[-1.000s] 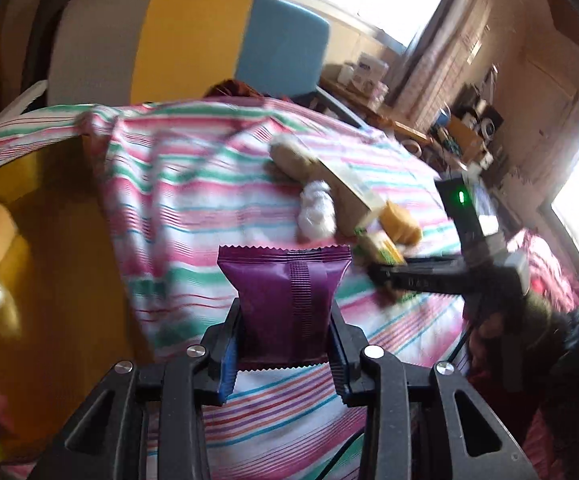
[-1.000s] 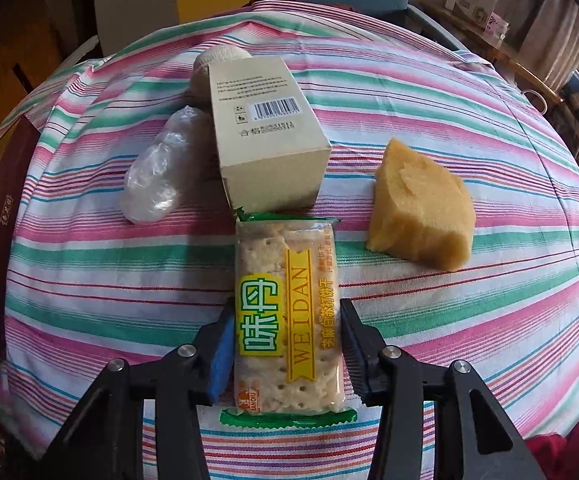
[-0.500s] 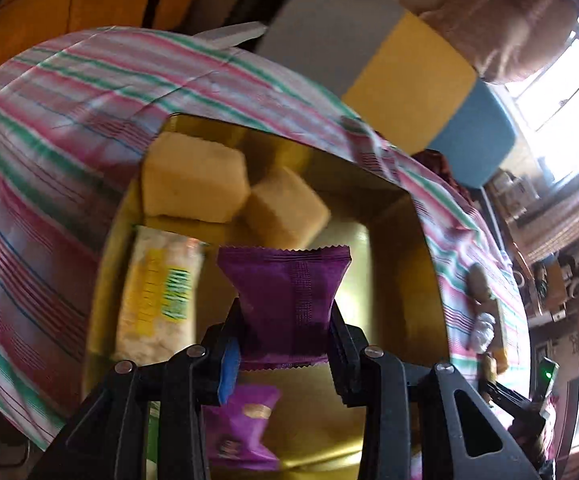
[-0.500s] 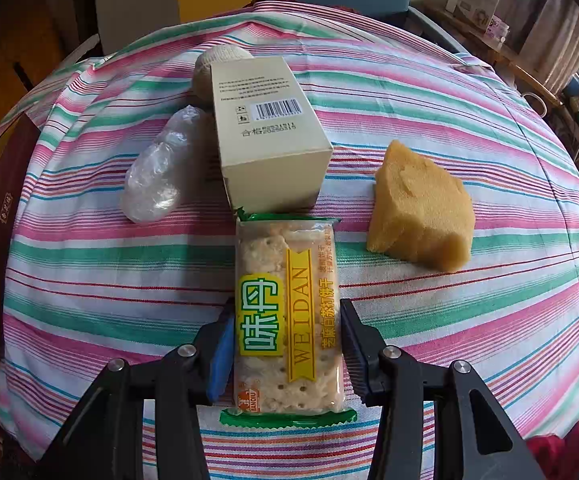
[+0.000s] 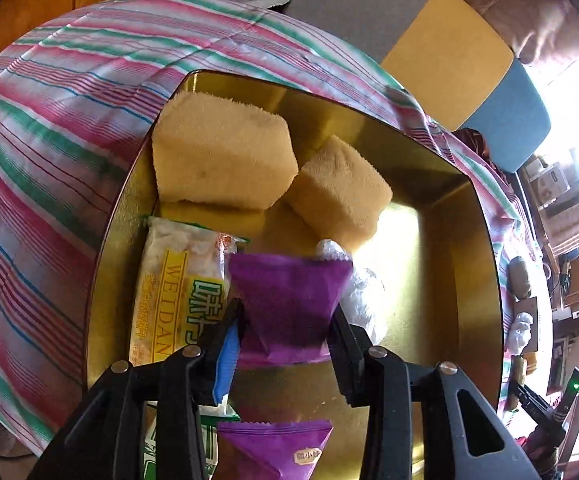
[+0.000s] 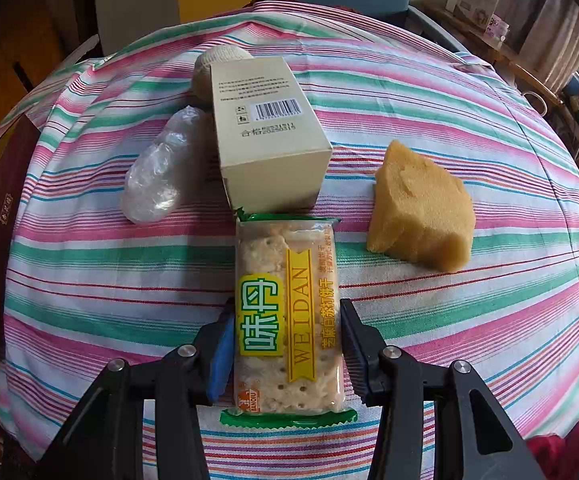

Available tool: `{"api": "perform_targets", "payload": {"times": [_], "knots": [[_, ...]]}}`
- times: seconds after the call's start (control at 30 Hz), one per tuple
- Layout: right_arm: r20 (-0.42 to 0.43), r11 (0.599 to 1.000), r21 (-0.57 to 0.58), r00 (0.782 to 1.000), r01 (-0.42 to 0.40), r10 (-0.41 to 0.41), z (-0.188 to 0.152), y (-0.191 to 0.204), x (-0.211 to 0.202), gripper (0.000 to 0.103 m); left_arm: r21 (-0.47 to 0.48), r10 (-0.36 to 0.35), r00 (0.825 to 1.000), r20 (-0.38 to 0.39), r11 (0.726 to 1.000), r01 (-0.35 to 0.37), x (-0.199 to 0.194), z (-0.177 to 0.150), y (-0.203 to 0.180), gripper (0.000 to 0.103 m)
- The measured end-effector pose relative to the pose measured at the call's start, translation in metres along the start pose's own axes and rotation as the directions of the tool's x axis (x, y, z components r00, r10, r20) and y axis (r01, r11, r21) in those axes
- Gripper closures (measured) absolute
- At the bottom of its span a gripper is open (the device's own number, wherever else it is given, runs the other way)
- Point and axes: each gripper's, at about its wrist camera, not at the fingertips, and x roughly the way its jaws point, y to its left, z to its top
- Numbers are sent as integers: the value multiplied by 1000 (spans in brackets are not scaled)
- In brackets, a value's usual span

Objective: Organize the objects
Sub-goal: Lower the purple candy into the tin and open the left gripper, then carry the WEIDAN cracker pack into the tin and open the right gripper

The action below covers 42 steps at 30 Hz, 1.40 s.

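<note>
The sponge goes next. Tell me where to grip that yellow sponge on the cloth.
Grip the yellow sponge across its taller, blocky right-hand end, coming from above; the left end tapers into a thin wedge that would likely slip. Nothing crowds it on the striped cloth.

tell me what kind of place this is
Probably a lived-in home room: a table under a striped cloth, a colour-block upholstered seat behind it, and cluttered shelves beside a bright window.

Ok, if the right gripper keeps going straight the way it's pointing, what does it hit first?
The right gripper, shut on the Weidan cracker pack, points at the beige carton. The pack's far end would probably meet it first; depth is unclear.
</note>
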Motion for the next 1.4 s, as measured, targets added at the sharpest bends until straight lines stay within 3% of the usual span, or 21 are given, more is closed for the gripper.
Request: {"api": "perform_targets", "payload": {"times": [0.27,0.53,0.73,0.93,1.1,1.27,1.4], "knots": [[0,1000,-1,1000,1,-1,0,0,0,54,56,64,994,83,996,-69,-17,-9,-8,63],[6,1000,-21,1000,18,-18,1,3,0,55,118,118,955,271,981,-155,-58,-30,-26,63],[-11,1000,-16,1000,4,-4,3,5,-2,55,169,108,932,346,970,-175,-86,-49,-32,63],[-35,995,9,995,-98,99,-3,12,-12,55,197,89,926,367,965,-171,-99,-62,-36,63],[8,984,17,985,-175,175,-13,30,-34,55,194,77,925,373,968,-159,-104,-66,-34,63],[77,970,-41,967,-239,242,-9,72,-70,55,184,73,926,370,972,-150,-104,-67,-28,63],[120,943,-135,940,-303,319,8,123,-98,55,159,74,926,371,977,-142,-106,-68,-18,63]]}}
